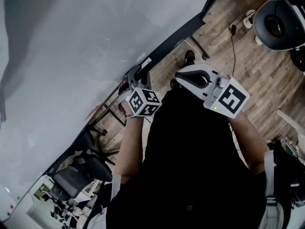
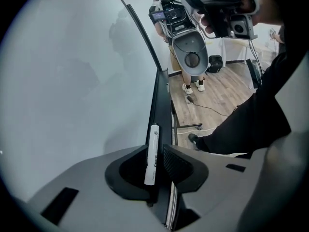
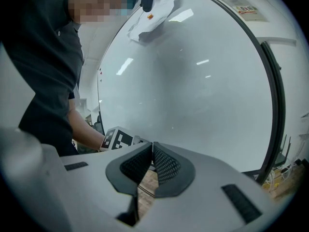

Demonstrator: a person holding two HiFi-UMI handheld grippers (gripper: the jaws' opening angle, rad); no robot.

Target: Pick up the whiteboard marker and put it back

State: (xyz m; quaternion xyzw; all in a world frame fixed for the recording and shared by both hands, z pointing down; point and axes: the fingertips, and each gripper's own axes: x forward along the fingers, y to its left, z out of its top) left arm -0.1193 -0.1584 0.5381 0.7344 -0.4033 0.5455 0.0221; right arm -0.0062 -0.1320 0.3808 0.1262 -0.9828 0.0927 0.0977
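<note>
A white whiteboard marker (image 2: 152, 153) lies lengthwise on the black tray (image 2: 159, 100) along the bottom edge of the whiteboard (image 2: 72, 81). My left gripper (image 2: 154, 148) points down at it, open, with the marker between the jaws and a gap to the right pad. From the head view the left gripper (image 1: 137, 75) sits at the board's lower edge. My right gripper (image 1: 177, 81) hangs beside it, away from the board. In its own view the right gripper (image 3: 152, 146) is shut with nothing in it, and the left gripper's marker cube (image 3: 118, 139) shows beyond it.
The whiteboard (image 3: 193, 81) fills the space ahead, with a crumpled paper (image 3: 152, 13) stuck near its top. Wooden floor (image 1: 248, 66) with a cable lies below. Office chairs (image 1: 81, 175) stand at the lower left. Another person (image 2: 169, 13) stands further along the board.
</note>
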